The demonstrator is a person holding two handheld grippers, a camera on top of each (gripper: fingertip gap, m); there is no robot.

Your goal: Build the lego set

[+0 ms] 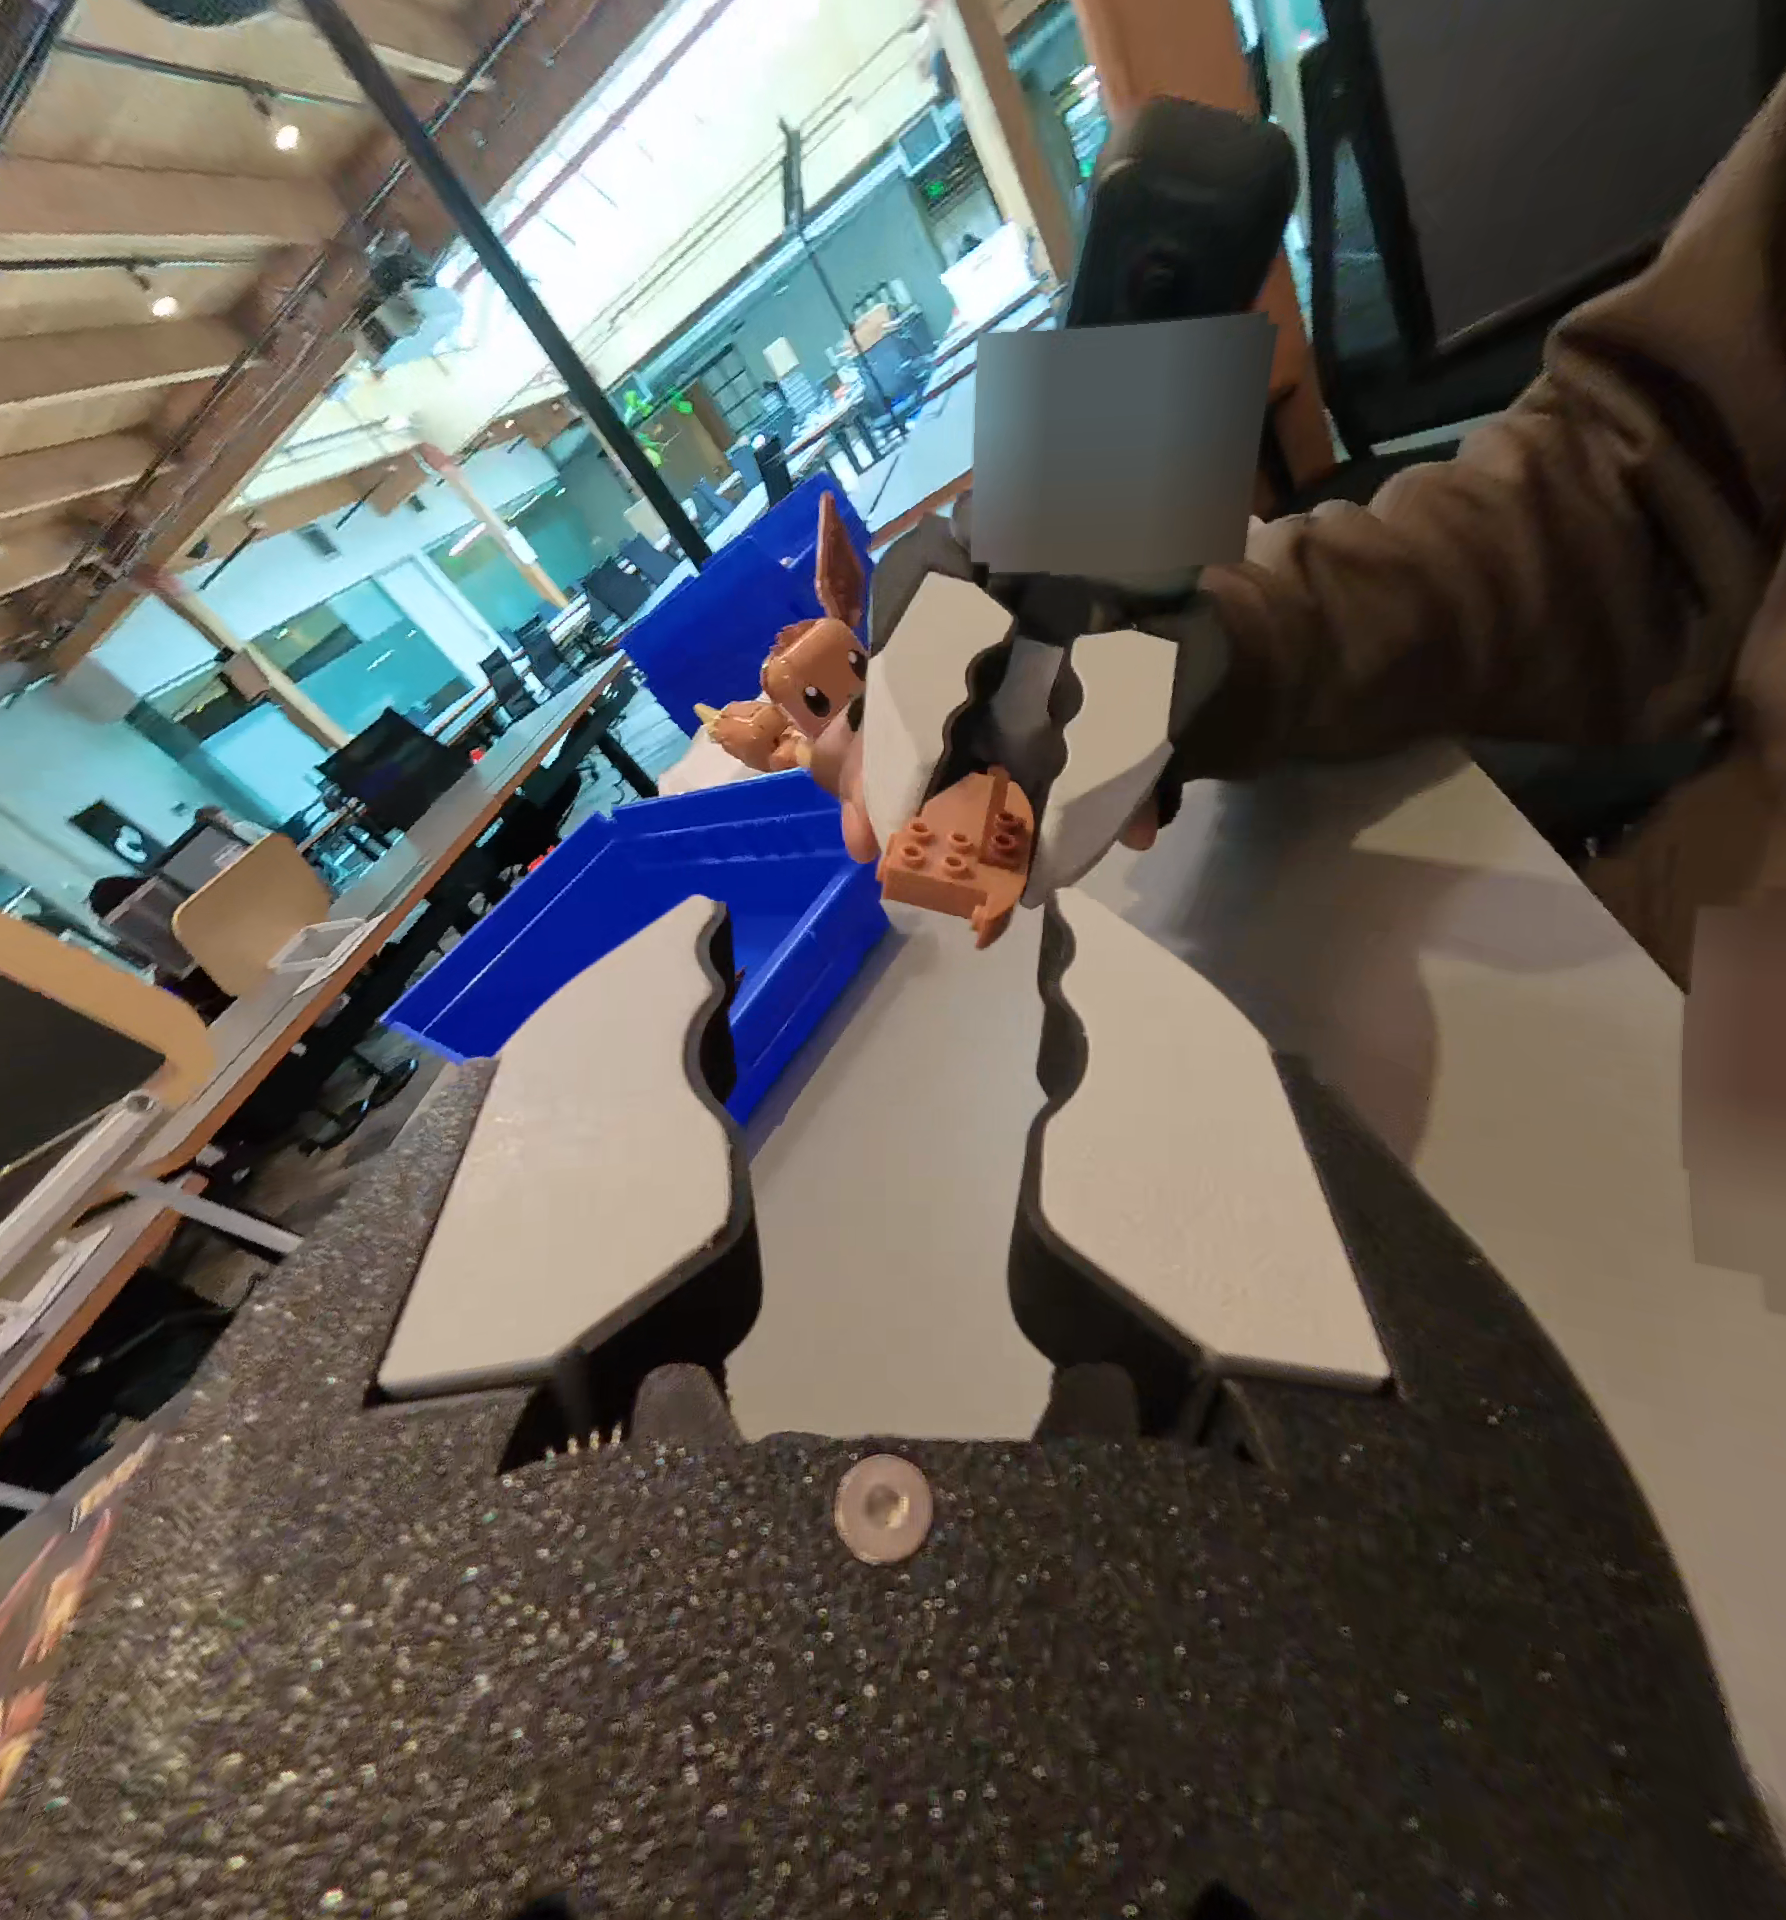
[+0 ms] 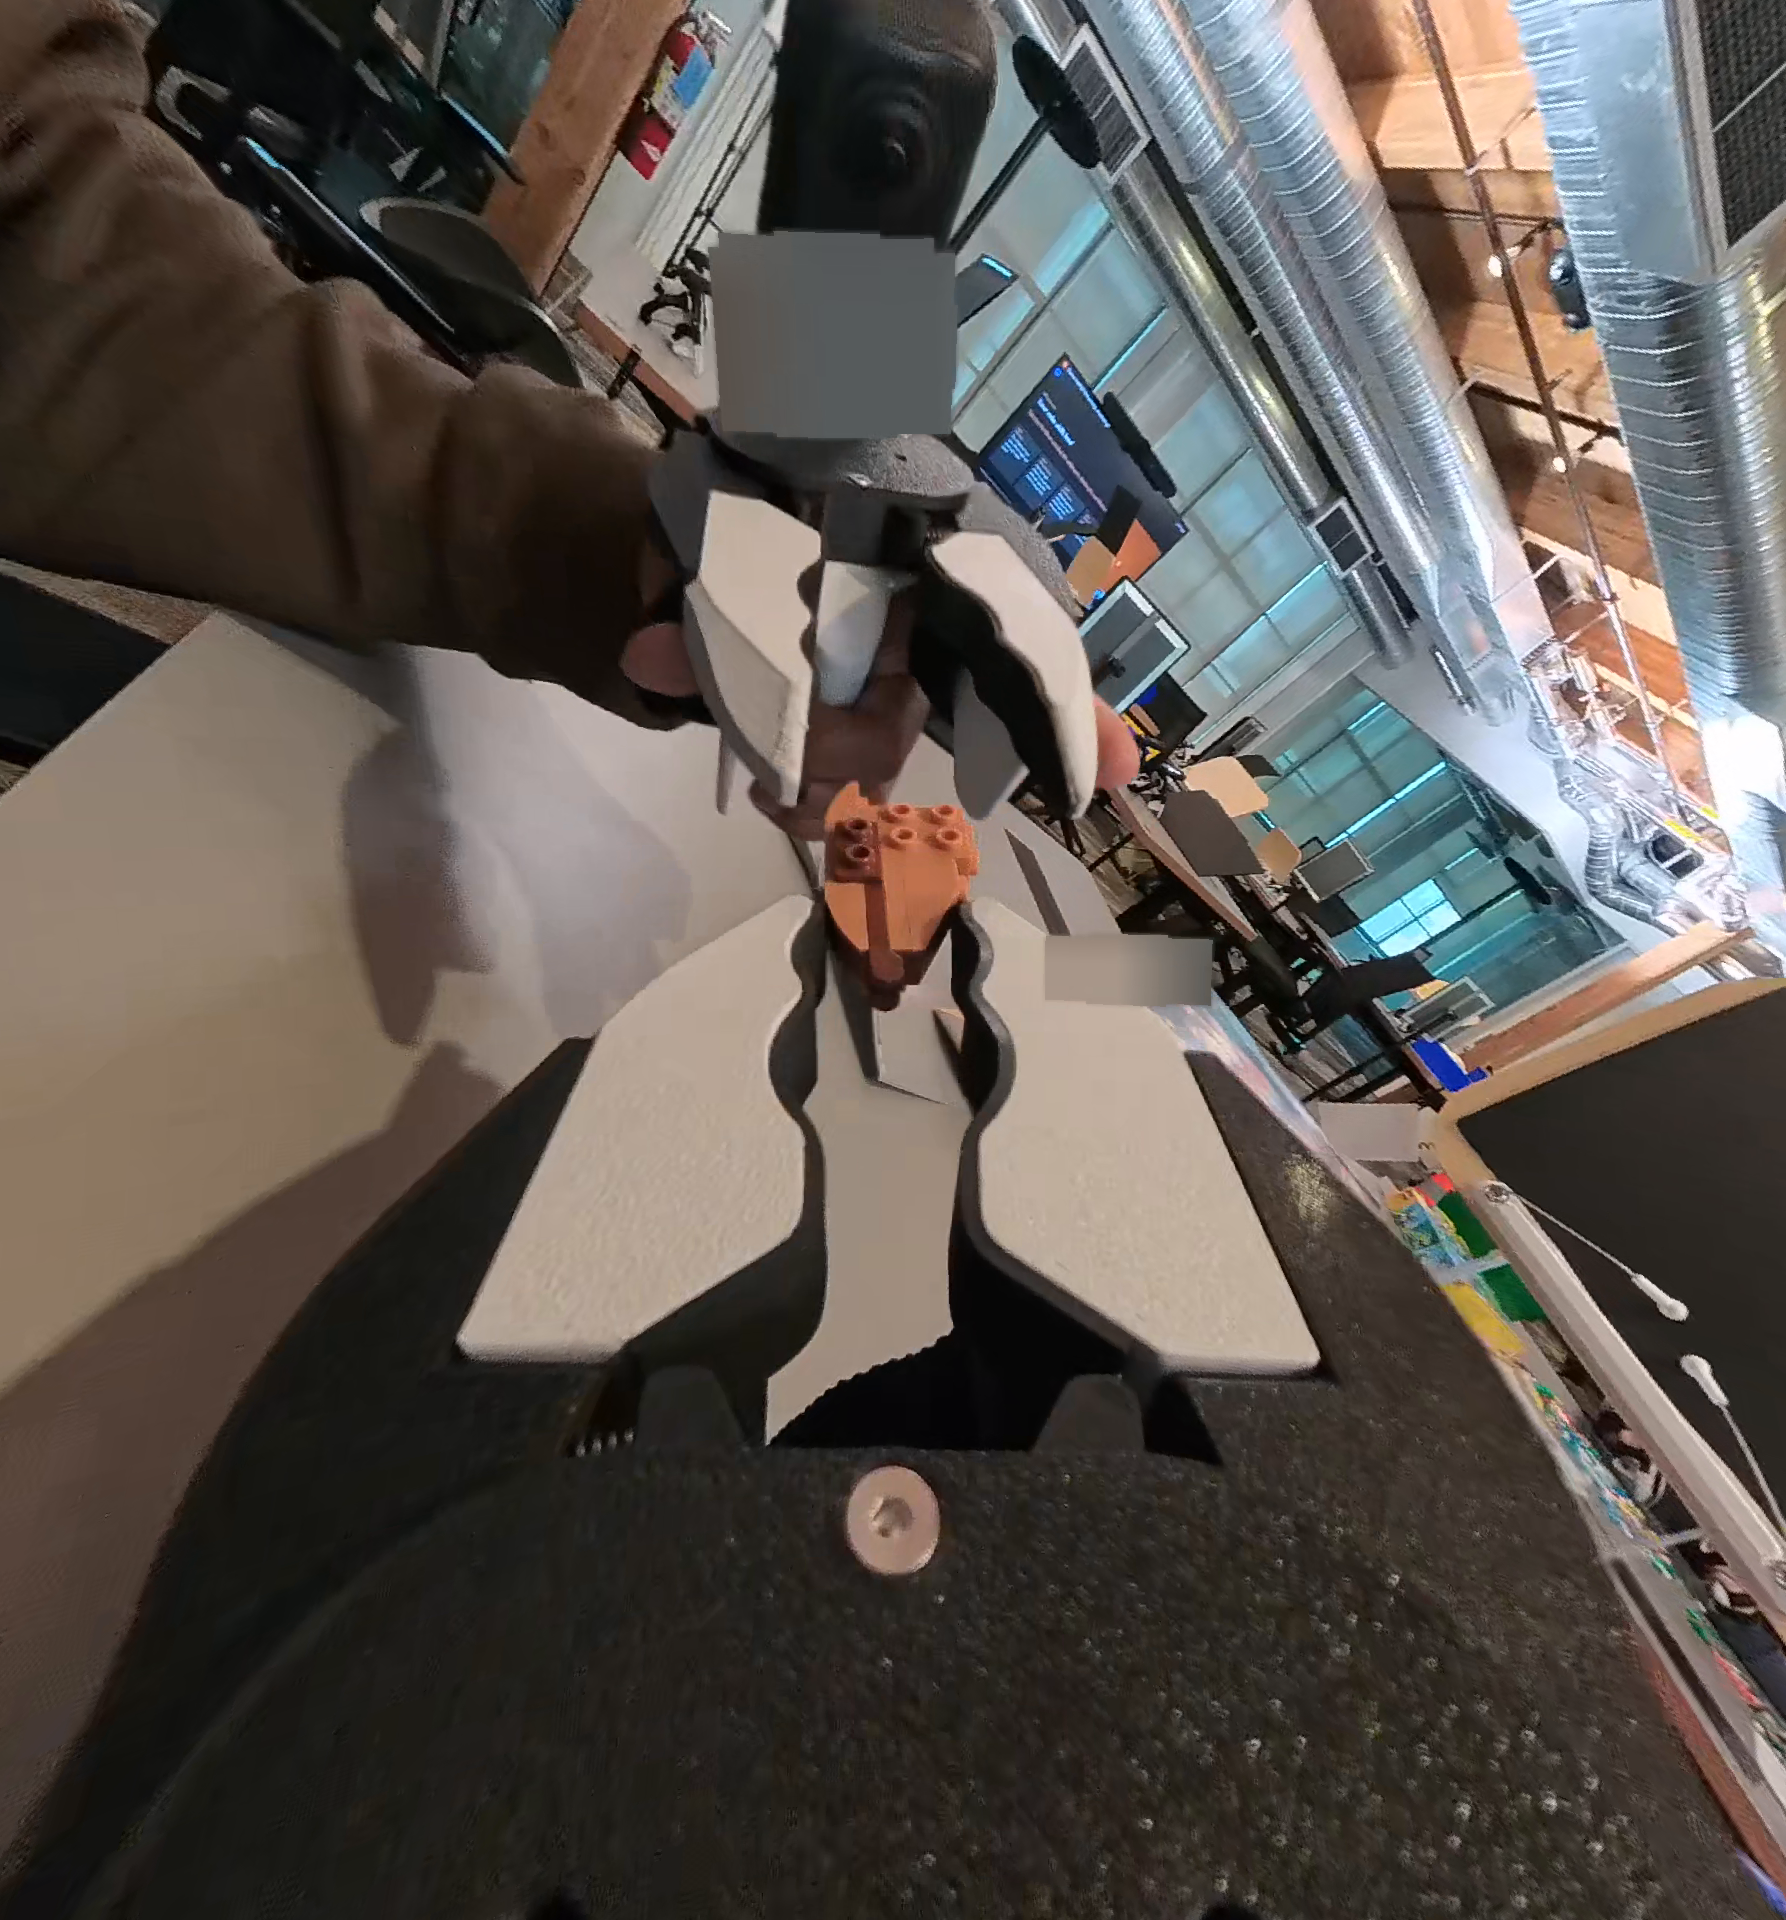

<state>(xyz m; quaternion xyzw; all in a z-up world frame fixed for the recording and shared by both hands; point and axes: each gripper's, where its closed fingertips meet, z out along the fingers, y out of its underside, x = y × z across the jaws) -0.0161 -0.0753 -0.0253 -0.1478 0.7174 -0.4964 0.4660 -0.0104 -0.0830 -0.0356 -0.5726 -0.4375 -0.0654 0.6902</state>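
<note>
My right gripper (image 2: pixel 894 925) is shut on a small brown brick assembly (image 2: pixel 894 894) with studs on top, both pads pressing its sides. The left wrist view also shows the right gripper (image 1: pixel 1003 831) holding this assembly (image 1: pixel 956 857) above the white table (image 1: pixel 1284 935). My left gripper (image 1: pixel 884 925) is open and empty, with its fingertips just short of the assembly. In the right wrist view the left gripper (image 2: pixel 899 748) faces me with its jaws spread, close behind the studded end.
A blue bin (image 1: pixel 660 914) stands left of the left fingers, with a second blue bin (image 1: pixel 733 592) behind it. A brown big-eared brick figure (image 1: pixel 816 675) stands between them. A brown sleeve (image 1: pixel 1491 582) crosses the right. A black panel (image 2: pixel 1647 1195) stands at the right. Both grippers' tips are close together, under 4 cm apart.
</note>
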